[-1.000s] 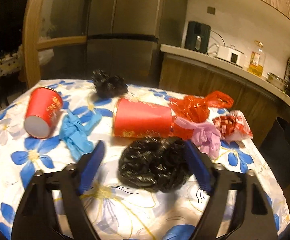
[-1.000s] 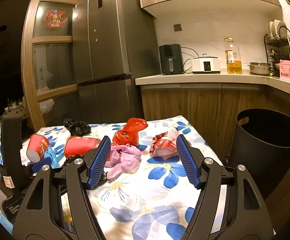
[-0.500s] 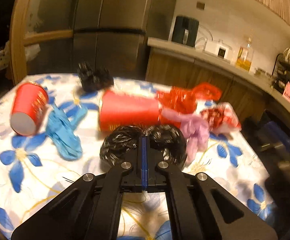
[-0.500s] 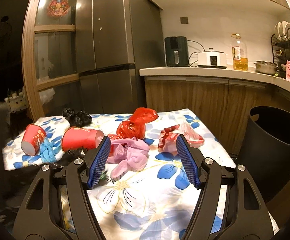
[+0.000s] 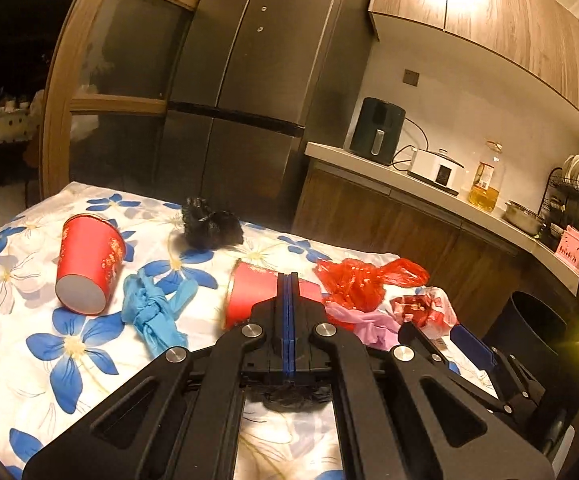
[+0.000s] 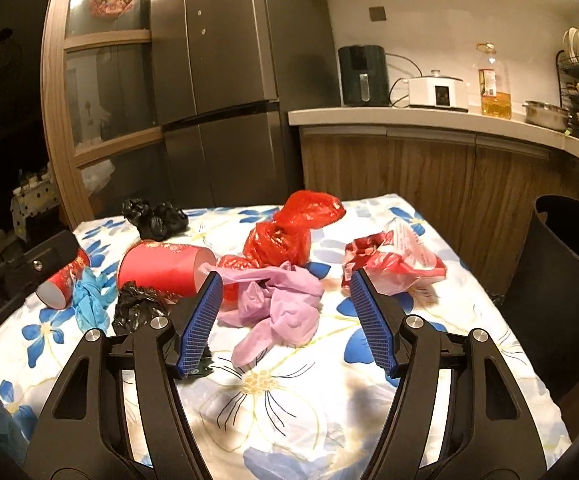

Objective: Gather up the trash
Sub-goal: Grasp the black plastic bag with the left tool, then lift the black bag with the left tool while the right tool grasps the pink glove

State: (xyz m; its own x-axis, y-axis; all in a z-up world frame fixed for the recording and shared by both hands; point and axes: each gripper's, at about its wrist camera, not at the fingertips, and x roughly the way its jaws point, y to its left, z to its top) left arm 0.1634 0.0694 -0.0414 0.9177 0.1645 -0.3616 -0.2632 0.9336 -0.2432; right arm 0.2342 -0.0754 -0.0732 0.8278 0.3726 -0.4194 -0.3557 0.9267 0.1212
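The left gripper (image 5: 288, 304) was clamped tight, and the black bag (image 5: 289, 398) looked pinched under its fingers, though only a dark scrap showed there, so not 100% sure. The right gripper (image 6: 285, 320) hung wide apart over the pink glove (image 6: 277, 304) on the flowered tablecloth (image 6: 289, 408). The black bin (image 6: 565, 292) stood just beside the table.

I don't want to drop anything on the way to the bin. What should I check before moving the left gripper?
1. Left gripper shut: ok.
2. Black bag pinched: ok, plastic bunches right under the pads.
3. Bag lifted off the table: cannot tell.
4. Bin open-topped, beside the table: ok.
5. Right gripper open and empty: ok.
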